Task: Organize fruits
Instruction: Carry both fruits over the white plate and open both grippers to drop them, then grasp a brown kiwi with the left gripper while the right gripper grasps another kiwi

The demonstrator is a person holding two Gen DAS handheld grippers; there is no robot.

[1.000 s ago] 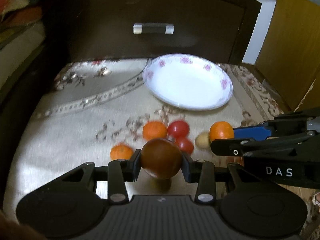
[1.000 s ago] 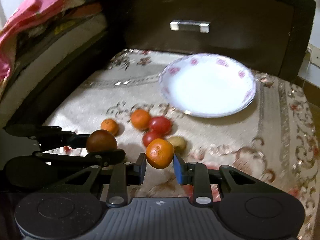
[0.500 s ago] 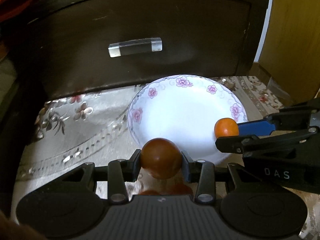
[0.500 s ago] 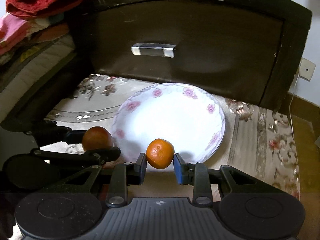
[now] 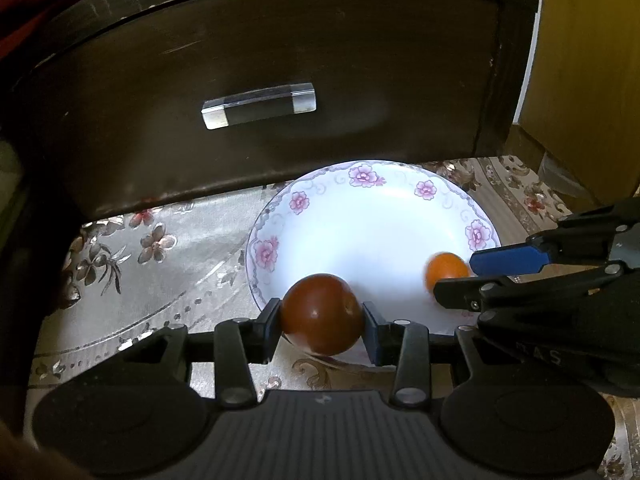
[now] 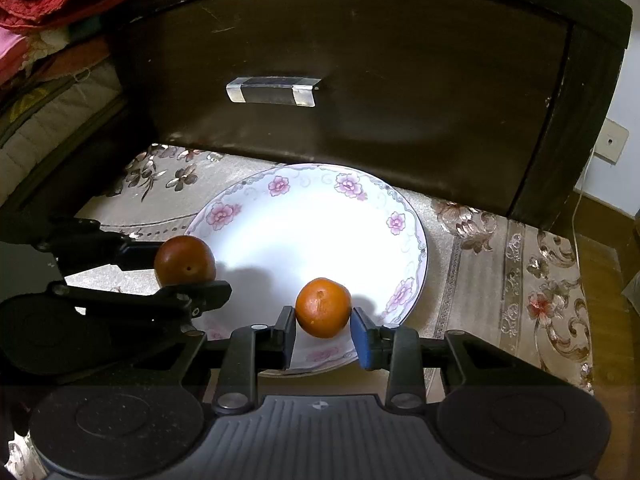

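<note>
A white plate with pink flowers [image 5: 360,184] [image 6: 280,188] lies on the patterned cloth before a dark drawer. My left gripper [image 5: 322,322] is shut on a dark red-brown fruit [image 5: 322,318], held over the plate's near left rim; the fruit also shows in the right wrist view [image 6: 184,260]. My right gripper [image 6: 323,330] holds an orange mandarin [image 6: 323,307] between its pads over the plate's near right part; a thin gap shows at the right pad. The mandarin looks blurred in the left wrist view [image 5: 446,268].
A dark wooden drawer front with a clear handle [image 5: 260,106] [image 6: 274,92] stands close behind the plate. Folded fabrics [image 6: 48,40] pile at the left. A yellow wooden panel [image 5: 592,60] is at the right. A floral cloth [image 6: 520,264] covers the surface.
Both grippers moved forward with their fruits, from over the loose fruit pile to over the plate. The other fruits dropped out of view. The right pads look slightly wider around the mandarin.
</note>
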